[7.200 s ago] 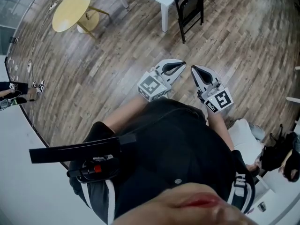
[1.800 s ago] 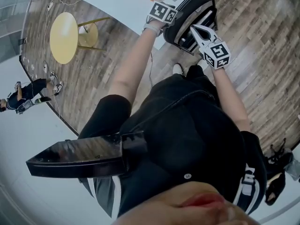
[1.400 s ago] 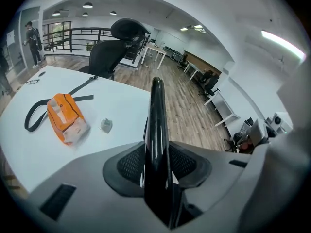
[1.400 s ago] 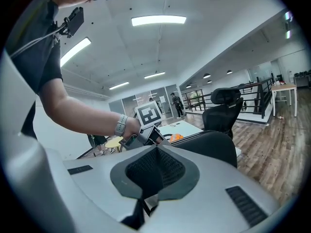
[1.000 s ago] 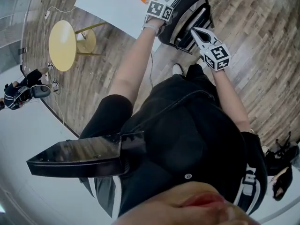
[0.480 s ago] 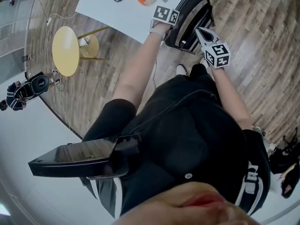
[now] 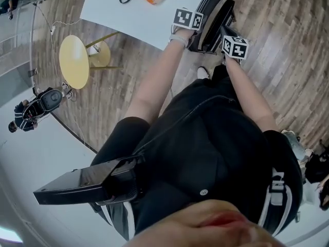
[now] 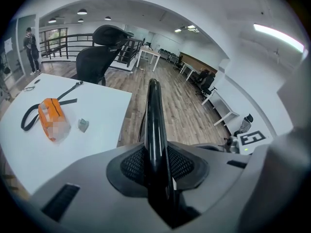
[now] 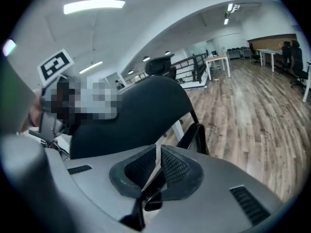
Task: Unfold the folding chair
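Black tubing of the folding chair (image 8: 153, 106) sits clamped between the jaws of my left gripper (image 8: 156, 165); my right gripper (image 9: 156, 171) has its jaws together, that chair just ahead of them.

Glossy tube, matt shells, grained boards.
The folding chair (image 8: 154, 125) had a smooth black frame tube with a hard gloss, metal by its look, while its backrest (image 9: 129, 118) was a dull, matt black. The left gripper (image 8: 155, 165) and the right gripper (image 9: 154, 168) both had matt grey plastic shells, and their pads (image 8: 133, 163) were black, finely ribbed and rubbery-looking. The floor (image 7: 288, 50) showed grey-brown wood-grain planks with a low sheen. The table (image 8: 104, 113) had a smooth, matt white top, and the pouch (image 8: 52, 123) on it looked like orange cloth. The small round table (image 7: 74, 60) was pale yellow and smooth.
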{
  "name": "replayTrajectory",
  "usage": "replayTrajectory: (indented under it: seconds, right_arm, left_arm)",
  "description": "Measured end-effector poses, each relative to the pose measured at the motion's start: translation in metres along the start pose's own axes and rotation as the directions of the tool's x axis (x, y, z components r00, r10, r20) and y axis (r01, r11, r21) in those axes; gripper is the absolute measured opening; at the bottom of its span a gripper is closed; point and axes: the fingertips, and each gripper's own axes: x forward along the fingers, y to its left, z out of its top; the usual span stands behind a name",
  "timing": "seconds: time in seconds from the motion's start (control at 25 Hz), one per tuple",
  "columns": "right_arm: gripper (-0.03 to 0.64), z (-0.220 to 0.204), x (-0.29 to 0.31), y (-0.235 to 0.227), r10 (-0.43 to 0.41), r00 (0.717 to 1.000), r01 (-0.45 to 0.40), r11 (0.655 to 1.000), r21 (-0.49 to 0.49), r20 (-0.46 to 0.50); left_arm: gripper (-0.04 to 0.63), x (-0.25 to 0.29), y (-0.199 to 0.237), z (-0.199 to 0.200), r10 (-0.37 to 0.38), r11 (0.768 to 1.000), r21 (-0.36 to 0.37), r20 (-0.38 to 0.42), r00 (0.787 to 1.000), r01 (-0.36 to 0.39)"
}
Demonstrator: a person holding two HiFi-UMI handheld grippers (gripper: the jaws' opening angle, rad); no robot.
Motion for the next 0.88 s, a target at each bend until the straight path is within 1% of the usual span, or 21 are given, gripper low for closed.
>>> replayTrajectory:
  seconds: [0.04,0.16,0.28,0.44,0.6,0.72,0.88]
  right_arm:
    - [0.013,-0.009,0.005,-0.008,-0.033,0.999,0.034,0.999,0.022,-0.022]
    - [0.089,-0.037,0.022,-0.028,-0.107,0.99,0.116,0.988,0.097,-0.097]
    - [0.132,-0.058,0.047,-0.039,-0.142,0.977,0.167,0.974,0.156,-0.161]
    - [0.186,-0.075,0.066,-0.048,-0.175,0.964,0.218,0.952,0.216,-0.2]
    - [0.222,-0.076,0.079,-0.049,-0.195,0.959,0.241,0.943,0.231,-0.206]
    - [0.243,-0.085,0.09,-0.041,-0.155,0.961,0.218,0.934,0.283,-0.229]
    - [0.275,-0.091,0.102,-0.046,-0.168,0.957,0.235,0.927,0.293,-0.238]
  left_arm:
    - [0.094,0.0,-0.007,0.0,-0.005,1.0,0.0,0.003,1.0,0.005]
    - [0.094,0.0,-0.023,-0.001,-0.018,1.0,0.001,0.011,1.0,0.018]
    - [0.092,0.003,-0.025,-0.001,-0.025,1.0,-0.012,0.021,0.999,0.025]
    - [0.091,0.004,-0.03,-0.003,-0.025,1.0,-0.017,0.024,0.999,0.026]
    - [0.089,0.002,-0.039,-0.003,-0.021,1.0,-0.017,0.029,0.999,0.022]
    - [0.089,0.003,-0.045,-0.004,-0.007,1.0,-0.019,0.039,0.999,0.008]
    - [0.089,0.002,-0.055,-0.006,-0.004,1.0,-0.011,0.052,0.999,0.004]
